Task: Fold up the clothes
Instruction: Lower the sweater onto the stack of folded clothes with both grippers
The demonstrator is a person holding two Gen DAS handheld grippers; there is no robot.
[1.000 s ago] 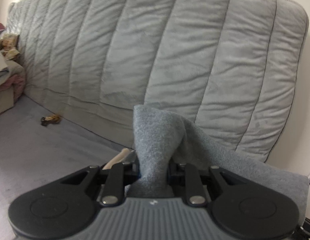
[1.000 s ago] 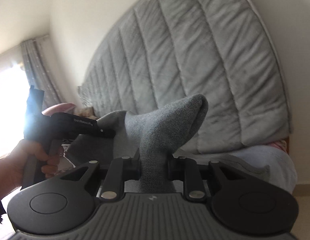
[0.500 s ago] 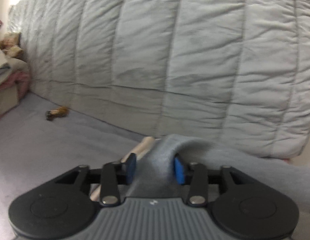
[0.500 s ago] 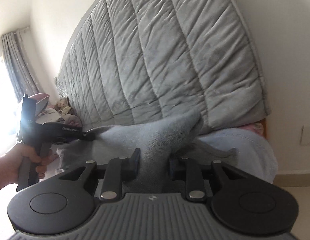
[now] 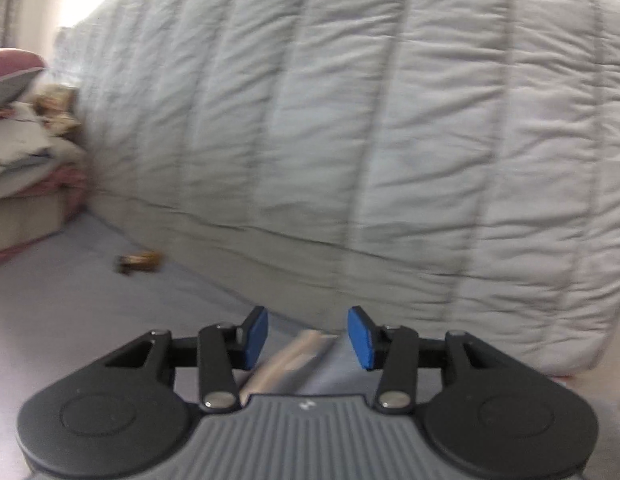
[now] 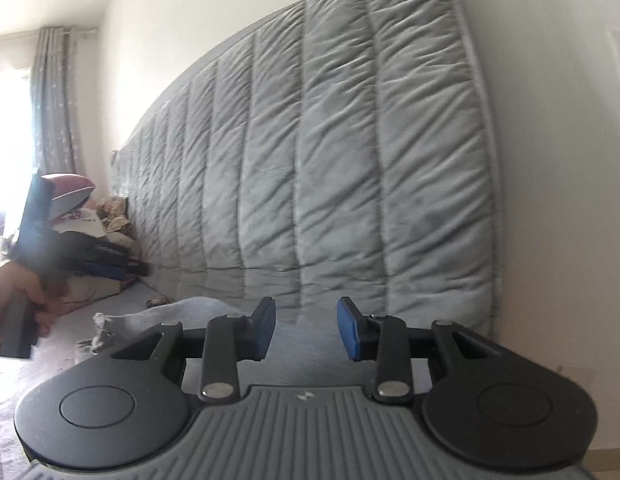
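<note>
Grey garment [image 6: 314,344] lies flat under open right tool [image 6: 306,330]; left tool [image 5: 308,338] open too.

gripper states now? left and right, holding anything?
Left gripper: open, jaws just opened, nothing gripped.
Right gripper: open, jaws just been opening, nothing between its pads.

Bed [image 5: 62,320], grey sheet; on it: grey garment [image 6: 178,312] lying flat, small brown object [image 5: 140,262] near quilted headboard [image 5: 350,140], stacked bedding [image 5: 22,168] at far end
</note>
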